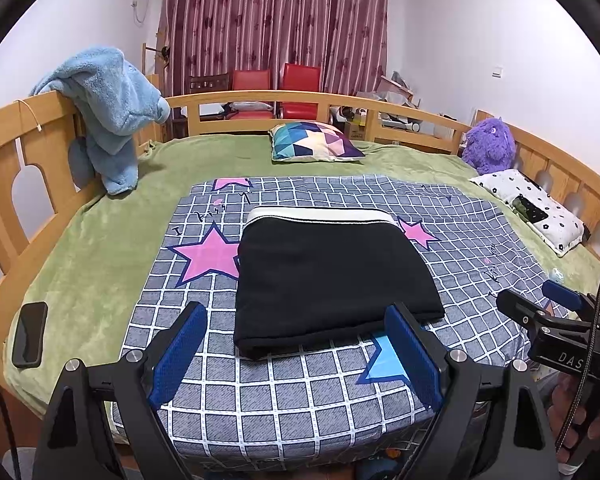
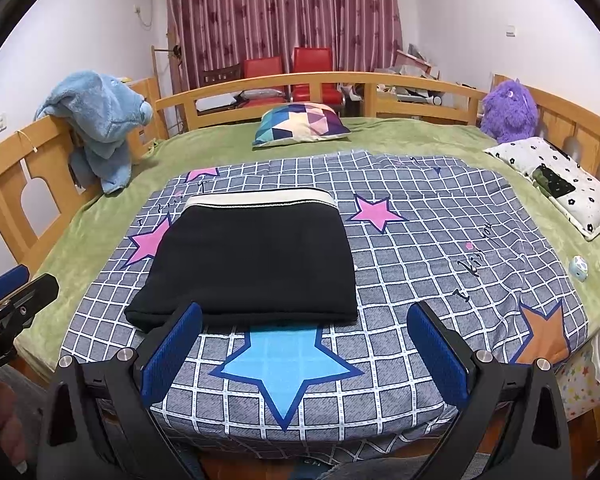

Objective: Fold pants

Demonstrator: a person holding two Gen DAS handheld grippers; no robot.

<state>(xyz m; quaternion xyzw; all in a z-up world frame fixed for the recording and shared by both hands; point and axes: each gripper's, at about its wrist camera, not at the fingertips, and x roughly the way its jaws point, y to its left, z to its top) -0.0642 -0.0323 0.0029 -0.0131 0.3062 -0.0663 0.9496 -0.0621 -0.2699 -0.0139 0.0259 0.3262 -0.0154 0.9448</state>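
Observation:
Black pants (image 1: 328,276) with a white waistband lie folded into a flat rectangle on the grey checked star quilt (image 1: 260,400); they also show in the right wrist view (image 2: 256,264). My left gripper (image 1: 296,356) is open and empty, held just in front of the pants' near edge. My right gripper (image 2: 304,356) is open and empty, in front of the pants and a little to their right, above a blue star. The right gripper also shows at the right of the left wrist view (image 1: 556,300), and the left gripper at the left of the right wrist view (image 2: 16,288).
A green blanket (image 1: 100,248) covers the wooden-railed bed (image 1: 16,160). A black phone (image 1: 30,334) lies at the left. A blue plush robe (image 1: 108,112) hangs on the rail. A patterned cushion (image 1: 314,142), purple plush toy (image 1: 490,146) and white pillow (image 1: 536,208) lie behind.

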